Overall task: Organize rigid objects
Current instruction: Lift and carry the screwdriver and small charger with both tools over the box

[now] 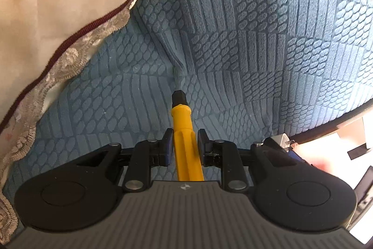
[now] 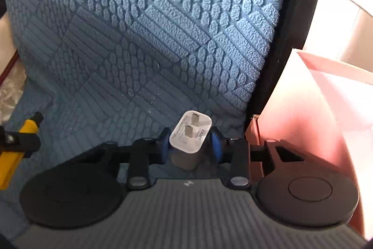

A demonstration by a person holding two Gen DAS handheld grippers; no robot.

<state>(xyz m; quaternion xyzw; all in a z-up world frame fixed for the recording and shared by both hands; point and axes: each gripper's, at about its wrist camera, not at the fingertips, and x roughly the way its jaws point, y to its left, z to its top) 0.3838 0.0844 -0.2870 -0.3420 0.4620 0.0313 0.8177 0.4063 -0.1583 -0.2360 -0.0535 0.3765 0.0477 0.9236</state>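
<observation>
Two grippers loaded: left gripper (image 1: 185,144) clamped on yellow screwdriver (image 1: 186,144); right gripper (image 2: 190,140) clamped on white charger (image 2: 190,135), above blue cloth (image 2: 144,27).

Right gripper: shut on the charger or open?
Shut: the right gripper has both blue pads against the white plug adapter, prongs facing outward.

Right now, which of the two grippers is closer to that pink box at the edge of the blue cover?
The right one. The right gripper, holding a white charger plug, sits right beside the pink box. The left gripper, holding a yellow screwdriver, is farther off, over the blue cover.
</observation>
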